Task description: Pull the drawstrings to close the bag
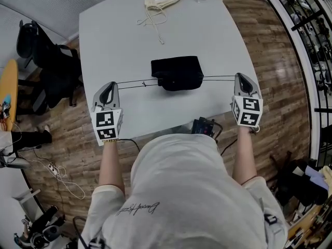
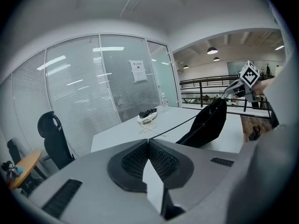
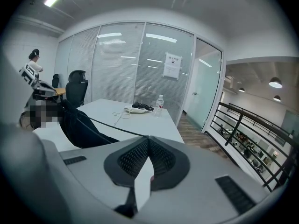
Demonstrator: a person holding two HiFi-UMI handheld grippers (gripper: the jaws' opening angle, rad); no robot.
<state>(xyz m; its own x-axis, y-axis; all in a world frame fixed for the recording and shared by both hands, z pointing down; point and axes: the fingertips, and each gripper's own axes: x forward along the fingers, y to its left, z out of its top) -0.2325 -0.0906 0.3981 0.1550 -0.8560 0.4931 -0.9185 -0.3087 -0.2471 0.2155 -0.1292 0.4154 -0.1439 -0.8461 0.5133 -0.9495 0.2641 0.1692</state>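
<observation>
The black fabric bag [image 1: 176, 73] is laid centrally on the white table [image 1: 207, 35]. Its thin black drawstrings [image 1: 136, 84] are stretched taut sideways so that the mouth is cinched. One string is pinched in the closed jaws of the left gripper [image 1: 108, 90], the other in those of the right gripper [image 1: 244, 81].

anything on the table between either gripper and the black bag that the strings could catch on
Nothing visible. The left hand-held gripper and right hand-held gripper are each shut on the drawstrings, which run taut over bare table to the black bag. The cream bag lies at the far edge, well clear.
</observation>
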